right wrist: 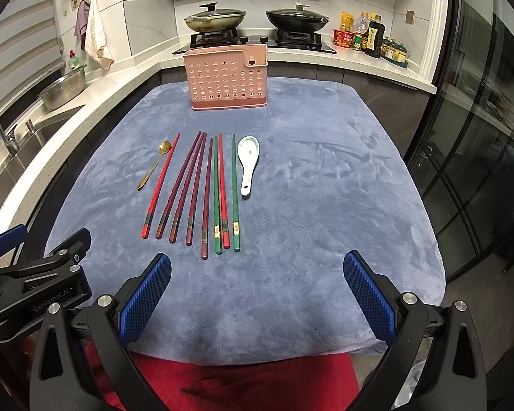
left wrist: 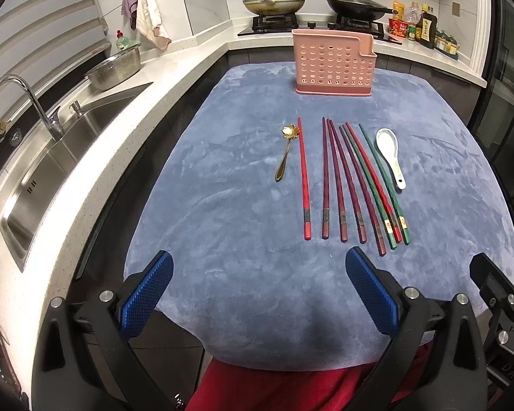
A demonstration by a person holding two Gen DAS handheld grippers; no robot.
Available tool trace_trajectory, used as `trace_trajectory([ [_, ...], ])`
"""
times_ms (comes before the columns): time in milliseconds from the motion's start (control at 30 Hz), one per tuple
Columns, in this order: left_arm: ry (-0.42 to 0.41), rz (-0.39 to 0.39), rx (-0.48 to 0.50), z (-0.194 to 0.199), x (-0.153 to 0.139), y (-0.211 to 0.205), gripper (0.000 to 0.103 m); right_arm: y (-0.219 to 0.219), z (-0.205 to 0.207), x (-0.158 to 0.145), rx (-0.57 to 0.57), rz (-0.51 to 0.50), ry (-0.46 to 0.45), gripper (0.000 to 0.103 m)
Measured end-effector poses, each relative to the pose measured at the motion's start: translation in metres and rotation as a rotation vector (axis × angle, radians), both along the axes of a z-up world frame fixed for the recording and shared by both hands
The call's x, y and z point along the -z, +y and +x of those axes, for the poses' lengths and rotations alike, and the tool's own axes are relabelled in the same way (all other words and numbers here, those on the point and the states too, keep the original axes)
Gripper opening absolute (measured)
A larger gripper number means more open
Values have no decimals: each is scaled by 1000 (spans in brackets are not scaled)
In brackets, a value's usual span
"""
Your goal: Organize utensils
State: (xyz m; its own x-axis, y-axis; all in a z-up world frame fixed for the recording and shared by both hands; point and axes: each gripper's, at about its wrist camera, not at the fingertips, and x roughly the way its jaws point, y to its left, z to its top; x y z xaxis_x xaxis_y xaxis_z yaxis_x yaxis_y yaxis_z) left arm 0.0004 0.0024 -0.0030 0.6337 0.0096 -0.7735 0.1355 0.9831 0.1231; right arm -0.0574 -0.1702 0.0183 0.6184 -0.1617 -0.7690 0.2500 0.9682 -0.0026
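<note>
Nothing is sorted yet: eight chopsticks [right wrist: 202, 191], a gold spoon [right wrist: 153, 166] at their left and a white ceramic spoon [right wrist: 248, 161] at their right all lie on the blue-covered surface [right wrist: 325, 205]. The pink perforated utensil holder [right wrist: 225, 80] stands at the far edge, seemingly empty. The left hand-held gripper [left wrist: 258, 294] and right hand-held gripper [right wrist: 257, 294] hover near, jaws spread wide, gripping nothing. Nothing blocks the way.

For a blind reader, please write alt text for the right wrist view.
Eight chopsticks, a gold spoon and a white spoon lie on a blue cloth before a pink holder. The open right hand-held gripper hovers nearby.
</note>
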Motion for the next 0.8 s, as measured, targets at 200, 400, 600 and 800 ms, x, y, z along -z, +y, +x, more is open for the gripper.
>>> trace_trajectory([
  [200,-19,-28,-9,0,-1,3,96,0,0,0,0,2,0,96],
  [400,-6,-25,-18,1,-1,4,96,1,1,1,-3,1,-1,96],
  [600,7,-11,-12,1,2,3,96,2,1,1,-5,0,0,96],
  [800,12,-10,-25,2,3,5,96,1,1,1,-5,1,0,96],
])
